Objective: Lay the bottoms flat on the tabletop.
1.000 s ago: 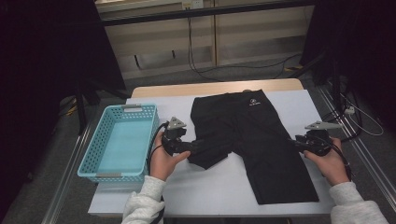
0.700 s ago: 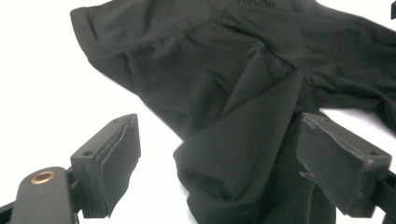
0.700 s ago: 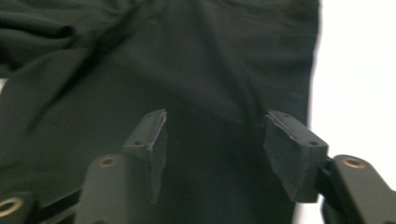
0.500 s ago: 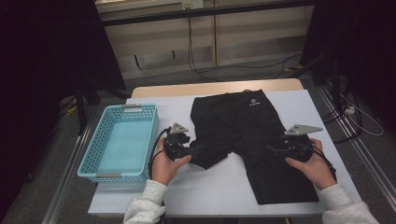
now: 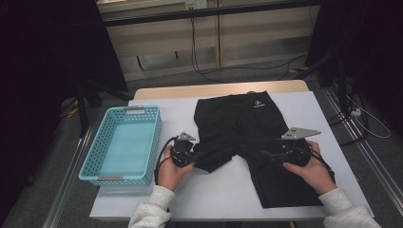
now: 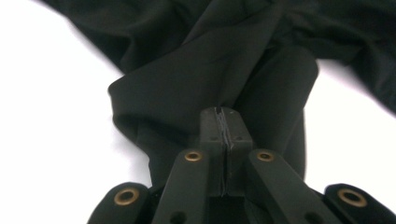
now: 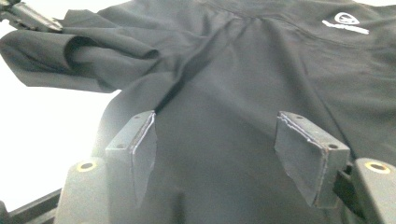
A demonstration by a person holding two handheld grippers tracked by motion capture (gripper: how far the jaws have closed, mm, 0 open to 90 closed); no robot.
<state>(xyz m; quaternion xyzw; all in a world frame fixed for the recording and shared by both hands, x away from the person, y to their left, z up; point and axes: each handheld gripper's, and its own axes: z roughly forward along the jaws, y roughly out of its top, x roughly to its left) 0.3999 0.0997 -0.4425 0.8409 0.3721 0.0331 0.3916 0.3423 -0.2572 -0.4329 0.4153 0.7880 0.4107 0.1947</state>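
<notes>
left gripper [image 5: 196, 155] fingers just closed; right gripper [image 5: 267, 155] fingers spread.

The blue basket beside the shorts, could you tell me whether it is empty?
Empty: the blue basket shows only its bare floor.

Our left gripper [image 5: 198, 155] has just closed its jaws, pinching the folded leg hem of the black shorts [image 5: 247, 128]. Our right gripper [image 5: 266, 154] moved inward over the other leg, jaws wider.
</notes>
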